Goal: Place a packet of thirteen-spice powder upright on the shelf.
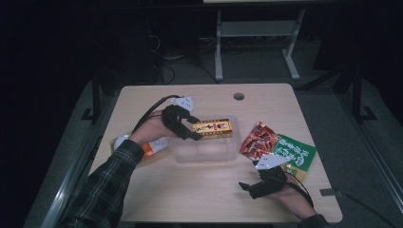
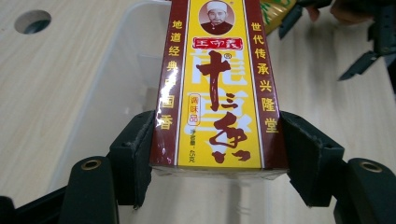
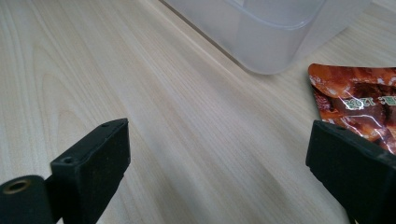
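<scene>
Yellow-and-maroon box [image 2: 218,88]: red banner under the portrait reads 王守義, big brown brush script 十三香 with ® beside it, small red frame 调味品, tiny print below too small to read. Left maroon strip: 地道经典中国香. Right strip: 世代传承兴隆堂. Red snack pouch [image 3: 357,100]: "120" legible upside down, rest blurred. Green packet [image 1: 297,154], far right: white characters, unreadable.

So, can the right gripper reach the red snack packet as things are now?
Probably yes. The right gripper is open and empty, the red snack packet lies just beyond it on the table, and nothing stands between them.
</scene>
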`<state>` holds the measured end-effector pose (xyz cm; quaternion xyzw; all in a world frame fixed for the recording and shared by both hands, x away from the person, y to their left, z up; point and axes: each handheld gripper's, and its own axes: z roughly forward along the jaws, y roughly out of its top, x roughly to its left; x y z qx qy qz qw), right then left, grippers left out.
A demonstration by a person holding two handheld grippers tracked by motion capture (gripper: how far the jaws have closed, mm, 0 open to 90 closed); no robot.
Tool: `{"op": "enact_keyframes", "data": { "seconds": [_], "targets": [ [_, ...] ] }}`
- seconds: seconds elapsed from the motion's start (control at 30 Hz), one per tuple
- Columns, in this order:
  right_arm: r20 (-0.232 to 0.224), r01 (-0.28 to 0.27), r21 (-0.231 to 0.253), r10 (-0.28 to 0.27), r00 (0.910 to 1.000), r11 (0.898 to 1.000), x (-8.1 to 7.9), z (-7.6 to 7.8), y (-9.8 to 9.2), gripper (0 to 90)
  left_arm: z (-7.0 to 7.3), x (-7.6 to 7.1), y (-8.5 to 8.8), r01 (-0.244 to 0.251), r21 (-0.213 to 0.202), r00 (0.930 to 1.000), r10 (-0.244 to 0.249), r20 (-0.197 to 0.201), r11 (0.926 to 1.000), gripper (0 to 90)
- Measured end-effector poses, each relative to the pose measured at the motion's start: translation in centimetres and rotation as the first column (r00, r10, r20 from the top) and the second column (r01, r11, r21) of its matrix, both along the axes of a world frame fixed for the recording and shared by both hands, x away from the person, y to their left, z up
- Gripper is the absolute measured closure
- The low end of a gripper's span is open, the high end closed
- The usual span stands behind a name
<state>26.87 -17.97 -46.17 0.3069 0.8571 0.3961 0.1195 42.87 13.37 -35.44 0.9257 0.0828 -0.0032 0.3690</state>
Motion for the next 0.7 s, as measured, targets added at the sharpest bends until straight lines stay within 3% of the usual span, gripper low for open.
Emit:
{"op": "enact_keyframes", "data": {
  "seconds": [0.3,0.7],
  "targets": [
    [0.0,-0.001,0.004,0.001,1.0,1.0,-0.1,0.0,0.0,6.0,-1.1,1.4,-1.4,0.012,0.06,0.9999,-0.012,-0.004,0.9981,32.1],
    [0.002,-0.005,0.004,0.005,1.0,1.0,-0.1,0.1,0.1,6.0,-1.9,1.4,-2.6,0.03,0.053,0.9995,-0.03,-0.012,0.9981,31.9]
  ]
}}
